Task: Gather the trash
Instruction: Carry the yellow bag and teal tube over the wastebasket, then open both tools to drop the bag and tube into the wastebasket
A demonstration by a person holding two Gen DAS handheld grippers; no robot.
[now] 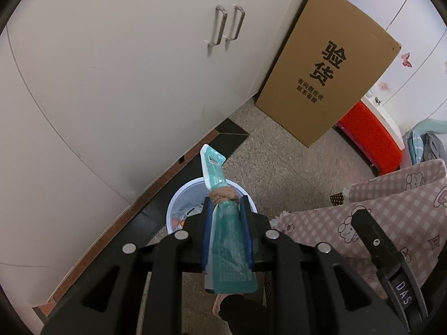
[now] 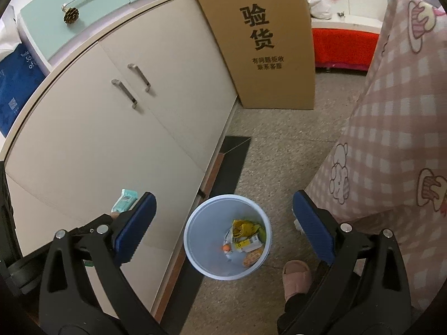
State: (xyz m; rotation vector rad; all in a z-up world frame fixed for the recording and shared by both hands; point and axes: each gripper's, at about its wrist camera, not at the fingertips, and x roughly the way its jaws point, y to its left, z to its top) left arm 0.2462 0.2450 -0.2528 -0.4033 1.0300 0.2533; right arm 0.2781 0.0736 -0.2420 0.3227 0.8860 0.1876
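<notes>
Teal wrapper (image 1: 227,240) clamped in left hand-held gripper (image 1: 226,203) above bin (image 2: 195,240); right hand-held gripper (image 2: 223,212) spread empty.

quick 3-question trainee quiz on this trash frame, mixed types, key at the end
1. True or false: the left tongs grip a teal wrapper.
2. The white bin holds: A) nothing B) some yellow packaging C) water
3. Fill in: the right tongs are ____, with nothing between the pads.

Key: 1 true; 2 B; 3 open
</notes>
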